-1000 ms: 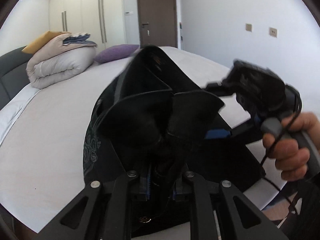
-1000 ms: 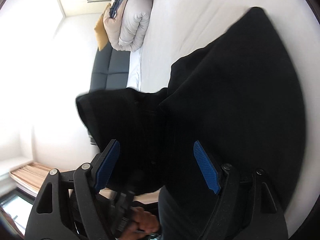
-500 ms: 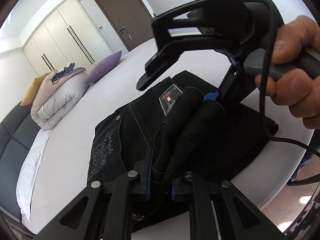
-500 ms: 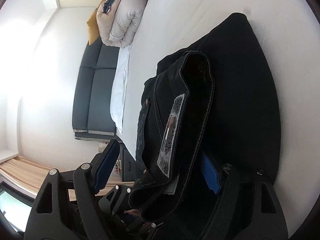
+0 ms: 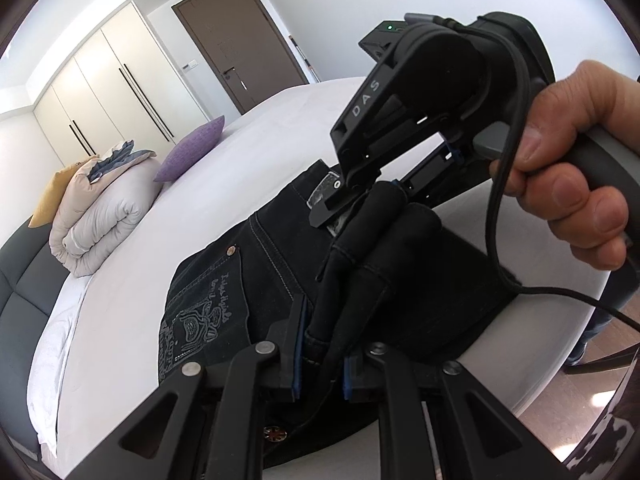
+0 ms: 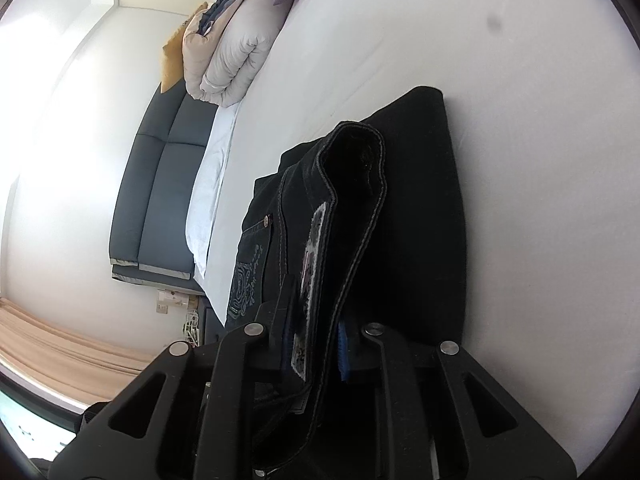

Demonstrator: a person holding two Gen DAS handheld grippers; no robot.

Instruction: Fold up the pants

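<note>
Black jeans point(image 5: 248, 276) with an embroidered back pocket lie partly folded on the white bed point(image 5: 132, 312), near its front edge. My left gripper point(image 5: 320, 368) is shut on a bunched fold of the jeans. My right gripper point(image 6: 316, 344) is shut on the waistband with its label; it also shows in the left wrist view point(image 5: 404, 196), held by a hand at the far end of the same fold. In the right wrist view the jeans point(image 6: 412, 216) spread away over the bed point(image 6: 520, 160).
A rolled white duvet point(image 5: 104, 216) with a yellow pillow and a purple cushion point(image 5: 192, 148) sits at the head of the bed by the dark headboard point(image 5: 20, 276). Wardrobe and brown door point(image 5: 236, 40) stand behind. Wood floor lies at right.
The right gripper has closed on the waistband; it was open a second ago. The lifted jeans have come down toward the bed, with the left gripper still clamped.
</note>
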